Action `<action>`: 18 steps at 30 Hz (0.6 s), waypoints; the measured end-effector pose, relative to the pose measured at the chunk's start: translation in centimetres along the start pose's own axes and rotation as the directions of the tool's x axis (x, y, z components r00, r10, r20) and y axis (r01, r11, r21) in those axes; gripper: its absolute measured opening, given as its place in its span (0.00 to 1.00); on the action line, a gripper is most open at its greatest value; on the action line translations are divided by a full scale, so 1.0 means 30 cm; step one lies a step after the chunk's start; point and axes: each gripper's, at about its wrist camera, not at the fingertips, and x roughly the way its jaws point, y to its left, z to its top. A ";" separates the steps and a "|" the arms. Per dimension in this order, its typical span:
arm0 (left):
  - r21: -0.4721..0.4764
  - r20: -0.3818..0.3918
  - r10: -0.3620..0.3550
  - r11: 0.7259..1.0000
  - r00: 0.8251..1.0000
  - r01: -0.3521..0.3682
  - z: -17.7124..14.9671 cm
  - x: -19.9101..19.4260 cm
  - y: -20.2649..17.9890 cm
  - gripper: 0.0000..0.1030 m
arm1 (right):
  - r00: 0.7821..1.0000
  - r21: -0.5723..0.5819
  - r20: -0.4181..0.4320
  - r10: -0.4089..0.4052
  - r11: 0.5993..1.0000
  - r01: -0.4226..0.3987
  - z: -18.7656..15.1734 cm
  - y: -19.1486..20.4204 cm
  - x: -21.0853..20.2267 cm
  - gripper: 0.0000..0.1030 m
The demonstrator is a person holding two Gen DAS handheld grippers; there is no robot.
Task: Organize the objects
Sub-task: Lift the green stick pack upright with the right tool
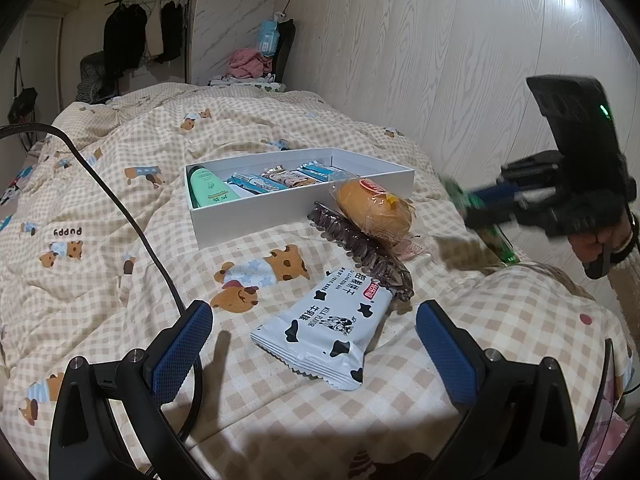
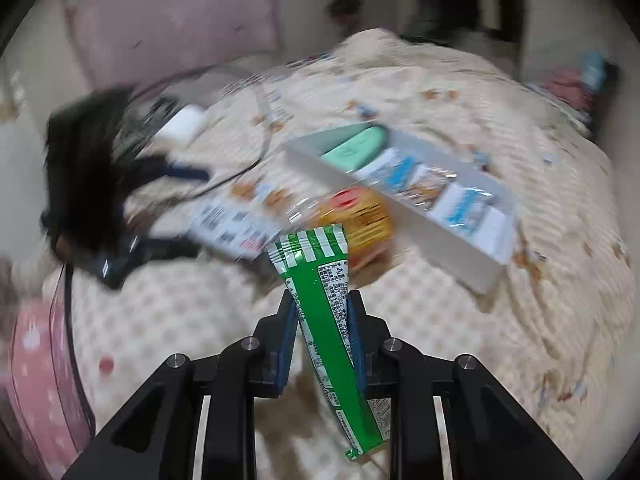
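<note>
With my right gripper (image 2: 322, 312) pinching the green snack packet (image 2: 320, 280) at the frame's bottom centre, I fear the slick wrapper could slip out or snag the bun (image 2: 356, 216) before the white box (image 2: 400, 200) at centre right, while my left gripper (image 1: 314, 336) hangs spread.

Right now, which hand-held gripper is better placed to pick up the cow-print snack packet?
Left. The left hand-held gripper hangs open just above the cow-print snack packet, which lies between its fingers. The right hand-held gripper is shut on a green wrapper.
</note>
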 end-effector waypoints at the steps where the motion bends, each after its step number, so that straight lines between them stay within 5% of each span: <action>1: 0.000 0.000 0.000 1.000 1.000 0.000 0.000 0.000 0.000 0.99 | 1.000 0.072 0.006 -0.004 0.997 0.004 0.011 -0.026 0.006 0.25; 5: 0.000 0.000 0.000 1.000 1.000 0.000 0.001 0.000 0.002 0.99 | 0.995 0.121 0.009 -0.101 0.988 0.099 0.041 -0.060 0.052 0.25; 10: 0.000 0.000 -0.001 1.000 1.000 0.001 -0.001 -0.002 0.002 0.99 | 0.996 0.178 0.003 -0.094 0.980 0.092 0.059 -0.089 0.094 0.28; 12: -0.001 0.000 -0.002 1.000 1.000 0.002 0.000 -0.002 0.003 0.99 | 0.997 0.183 0.025 -0.076 0.981 0.070 0.057 -0.094 0.079 0.58; 13: -0.001 -0.001 -0.002 1.000 1.000 0.002 0.000 -0.002 0.003 0.99 | 0.997 0.183 0.044 -0.064 0.982 0.055 0.055 -0.098 0.062 0.65; 18: -0.001 -0.001 -0.002 1.000 1.000 0.002 -0.002 -0.004 0.004 0.99 | 0.996 0.162 0.063 -0.064 0.985 0.053 0.016 -0.102 -0.014 0.67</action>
